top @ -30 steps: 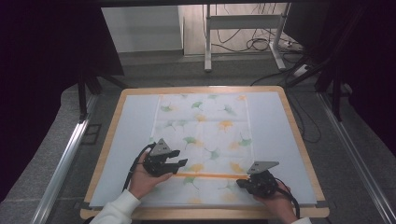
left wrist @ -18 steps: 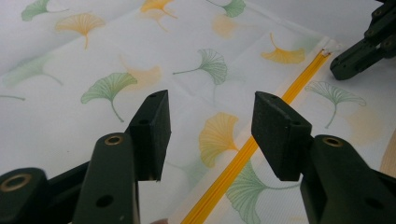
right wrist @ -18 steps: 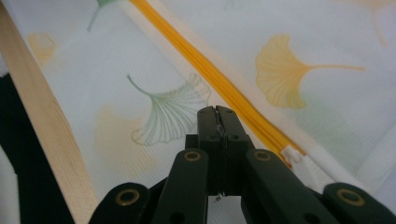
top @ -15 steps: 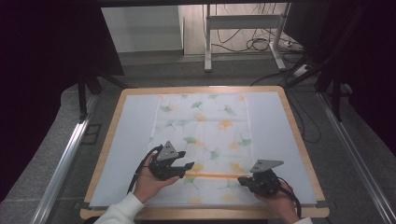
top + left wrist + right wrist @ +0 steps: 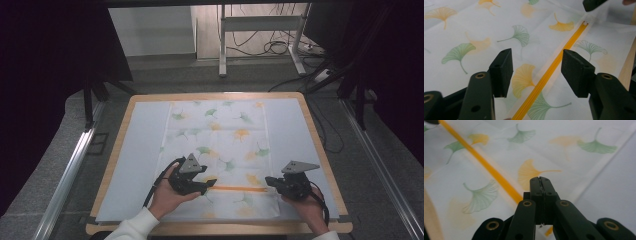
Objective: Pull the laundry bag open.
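Observation:
A white cloth [image 5: 220, 135] printed with green and orange ginkgo leaves lies flat on the table. An orange zip strip [image 5: 240, 189] crosses its near part. My left gripper [image 5: 210, 185] hovers over the strip's left end, open. Its jaws have just been opening, and in the left gripper view [image 5: 537, 72] the strip [image 5: 549, 72] runs on the cloth below the gap, untouched. My right gripper [image 5: 267, 181] is at the strip's right end, shut. In the right gripper view [image 5: 540, 180] the jaws press together above the strip [image 5: 481, 161]. Whether they pinch anything is hidden.
The cloth rests on a pale mat [image 5: 135, 150] laid on a wooden-rimmed table [image 5: 312, 130]. Metal rails [image 5: 70, 170] run along both sides of the table. Beyond it stand a white stand [image 5: 222, 45] and floor cables [image 5: 275, 47].
The left hand has moved right along the cloth to the strip's left end, and its jaws stand wider apart. The right hand has shifted slightly right and up, still shut.

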`<act>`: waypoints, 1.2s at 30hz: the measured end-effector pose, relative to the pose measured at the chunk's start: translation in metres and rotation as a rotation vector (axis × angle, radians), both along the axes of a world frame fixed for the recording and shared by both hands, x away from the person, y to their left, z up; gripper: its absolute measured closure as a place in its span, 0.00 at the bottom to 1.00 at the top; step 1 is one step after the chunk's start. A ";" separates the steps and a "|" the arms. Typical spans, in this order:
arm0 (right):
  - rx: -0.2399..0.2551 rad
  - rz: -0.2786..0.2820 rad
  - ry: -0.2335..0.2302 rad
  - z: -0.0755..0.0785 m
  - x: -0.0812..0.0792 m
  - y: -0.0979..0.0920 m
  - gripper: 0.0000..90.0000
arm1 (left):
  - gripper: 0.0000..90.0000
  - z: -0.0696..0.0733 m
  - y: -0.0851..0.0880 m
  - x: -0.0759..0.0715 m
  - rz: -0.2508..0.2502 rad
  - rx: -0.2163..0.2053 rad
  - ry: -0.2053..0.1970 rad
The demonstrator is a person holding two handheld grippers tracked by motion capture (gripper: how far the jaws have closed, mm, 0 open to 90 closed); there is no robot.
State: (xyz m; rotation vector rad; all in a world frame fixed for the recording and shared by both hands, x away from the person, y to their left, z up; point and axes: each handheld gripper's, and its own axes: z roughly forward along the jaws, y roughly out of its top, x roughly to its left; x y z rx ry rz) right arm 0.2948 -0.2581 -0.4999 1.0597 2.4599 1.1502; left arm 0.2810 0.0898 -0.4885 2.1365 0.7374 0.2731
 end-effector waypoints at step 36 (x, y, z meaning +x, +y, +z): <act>-0.058 -0.022 0.080 -0.019 0.027 -0.008 1.00 | 0.52 -0.001 -0.112 0.006 -0.187 0.060 0.024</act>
